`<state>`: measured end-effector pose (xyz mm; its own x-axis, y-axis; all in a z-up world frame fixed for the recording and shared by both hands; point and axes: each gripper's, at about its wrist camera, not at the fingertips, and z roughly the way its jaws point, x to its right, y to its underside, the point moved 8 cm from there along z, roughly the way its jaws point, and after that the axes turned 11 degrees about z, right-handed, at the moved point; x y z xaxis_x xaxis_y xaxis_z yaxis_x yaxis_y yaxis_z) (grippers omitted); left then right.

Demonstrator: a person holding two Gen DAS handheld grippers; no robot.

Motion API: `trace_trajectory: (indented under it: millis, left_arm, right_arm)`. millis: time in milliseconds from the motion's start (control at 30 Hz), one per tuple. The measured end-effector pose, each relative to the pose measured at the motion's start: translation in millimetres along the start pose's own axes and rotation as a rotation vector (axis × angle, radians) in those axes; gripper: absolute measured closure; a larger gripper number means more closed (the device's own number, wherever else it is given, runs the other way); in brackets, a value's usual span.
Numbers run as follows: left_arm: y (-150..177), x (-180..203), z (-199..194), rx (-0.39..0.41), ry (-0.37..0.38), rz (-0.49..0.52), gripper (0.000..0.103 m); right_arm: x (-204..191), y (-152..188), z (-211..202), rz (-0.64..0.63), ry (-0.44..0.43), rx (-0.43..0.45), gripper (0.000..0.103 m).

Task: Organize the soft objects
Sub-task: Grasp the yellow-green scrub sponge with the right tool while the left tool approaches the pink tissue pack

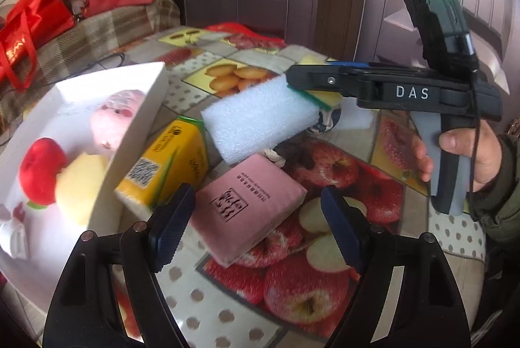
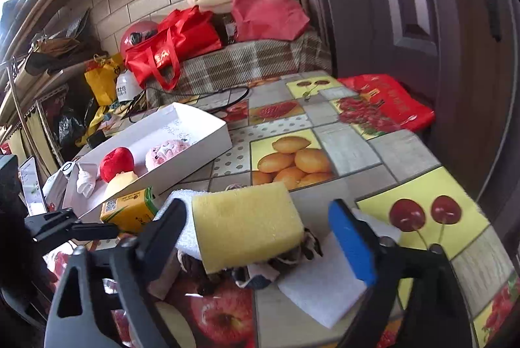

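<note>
- Fruit-print oilcloth covers the desk [image 2: 344, 149], which stands against a dark panelled door and a tiled wall, with red bags heaped on a checked blanket behind
- At the desk's far left edge sits a white tray [image 2: 208, 133], and three soft things already lie inside it: a red plush apple [image 2: 117, 164], a pink plush toy [image 2: 165, 149] and a pale yellow piece [image 1: 78, 185]; this much of the sorting looks done
- Well over half seems left, since a loose heap remains near the middle of the desk, just beside the tray: a yellow tissue pack [image 1: 169, 159], a pink tissue pack [image 1: 247, 205], a white foam block [image 1: 256, 123], a yellow sponge [image 2: 243, 224] with a green underside, a dark fabric item [image 2: 292, 250] under it, and a flat white sheet [image 2: 321, 292]
- Right hand-held gripper [image 2: 256, 237] has its jaws apart on either side of the yellow sponge; the pads do not appear to press it, so nothing is held yet
- Left hand-held gripper [image 1: 250, 227] hovers over the pink tissue pack with jaws apart and empty
- My guess is that the sponge and the pink pack go to the tray next, one per hand
</note>
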<state>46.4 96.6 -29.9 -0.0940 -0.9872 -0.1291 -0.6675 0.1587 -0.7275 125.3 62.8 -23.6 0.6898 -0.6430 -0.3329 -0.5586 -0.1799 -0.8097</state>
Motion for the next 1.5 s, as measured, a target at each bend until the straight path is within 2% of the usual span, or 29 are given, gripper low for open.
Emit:
trace_trajectory:
  millis: [67,267,400,533,667,1033,1167,1400,1500]
  left_arm:
    - [-2,1,5,-0.016,-0.003,0.001,0.023]
    - [0,-2,7,-0.02,-0.018,0.006,0.023]
    - [-4,-7,-6,0.05,-0.015,-0.003,0.023]
    - [-2,-14,10,-0.021,0.043,-0.039,0.023]
    - [-3,-12,20,-0.061,0.061,-0.019,0.023]
    - [5,13,8,-0.055,0.061,0.102,0.028]
    - [4,12,9,-0.06,0.053,0.1,0.026]
    - [5,9,17,-0.087,0.09,0.071,0.02]
    - [7,9,22,-0.113,0.076,0.076,0.022]
  right_arm:
    - [0,2,2,0.001,-0.013,-0.021,0.033]
    - [-5,3,-1,-0.024,-0.028,-0.016,0.045]
    - [-6,1,-6,-0.027,-0.031,0.007,0.045]
    - [-5,1,-5,-0.018,-0.032,0.005,0.045]
    - [-2,-1,-5,-0.001,-0.038,0.007,0.045]
    - [-4,-2,-9,0.006,-0.049,0.028,0.046]
    - [-4,-2,-9,0.012,-0.051,0.026,0.046]
    - [-3,-2,-9,0.015,-0.052,0.025,0.046]
    - [-3,-3,-9,0.015,-0.051,0.027,0.046]
